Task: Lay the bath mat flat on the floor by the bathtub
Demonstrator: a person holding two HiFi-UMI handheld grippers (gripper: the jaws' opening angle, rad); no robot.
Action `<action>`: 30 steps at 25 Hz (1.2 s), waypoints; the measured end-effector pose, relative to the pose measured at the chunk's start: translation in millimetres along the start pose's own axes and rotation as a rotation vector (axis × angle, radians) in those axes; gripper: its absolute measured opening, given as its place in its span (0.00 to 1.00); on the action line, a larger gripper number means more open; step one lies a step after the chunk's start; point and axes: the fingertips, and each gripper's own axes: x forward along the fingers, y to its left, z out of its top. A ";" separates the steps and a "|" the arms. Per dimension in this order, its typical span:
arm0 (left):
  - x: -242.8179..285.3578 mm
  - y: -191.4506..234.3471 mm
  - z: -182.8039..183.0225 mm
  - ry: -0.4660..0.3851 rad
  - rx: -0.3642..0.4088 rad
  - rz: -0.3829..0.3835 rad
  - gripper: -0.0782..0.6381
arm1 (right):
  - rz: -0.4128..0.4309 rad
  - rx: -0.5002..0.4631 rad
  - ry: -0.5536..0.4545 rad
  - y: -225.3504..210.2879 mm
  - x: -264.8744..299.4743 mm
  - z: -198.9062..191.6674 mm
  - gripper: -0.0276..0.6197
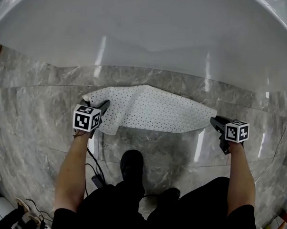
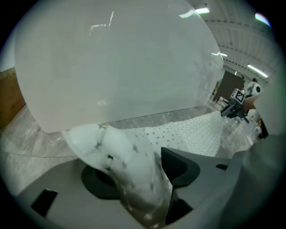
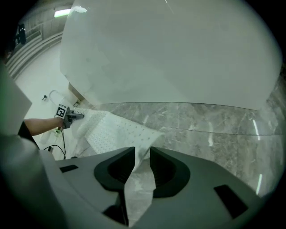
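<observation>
Bath mat [image 1: 153, 109] lies white, dotted and rumpled.

Glossy grey veined marble floor [image 1: 39, 107] carries light streaks; white bathtub [image 1: 147, 31] spans twelve o'clock; black cables [image 1: 96, 169] at seven.

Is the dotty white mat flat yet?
Not quite. The white dotted bath mat lies mostly spread, but its ends bunch up in the left claw and right claw.

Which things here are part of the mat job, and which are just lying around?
Job: white perforated bath mat, white bathtub, grey marble floor, left gripper, right gripper.
Lying about: black cable on the floor.
</observation>
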 end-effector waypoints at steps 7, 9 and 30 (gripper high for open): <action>-3.4 7.4 -34.0 0.165 0.202 0.113 0.51 | -0.159 -0.011 -0.050 -33.8 -12.2 -0.8 0.31; -11.6 6.5 -29.6 0.187 0.256 0.127 0.51 | -0.152 -0.085 -0.088 -16.4 -3.8 20.8 0.35; -3.7 -128.7 63.5 0.379 0.723 -0.123 0.51 | -0.123 -0.813 0.091 106.3 98.8 66.7 0.41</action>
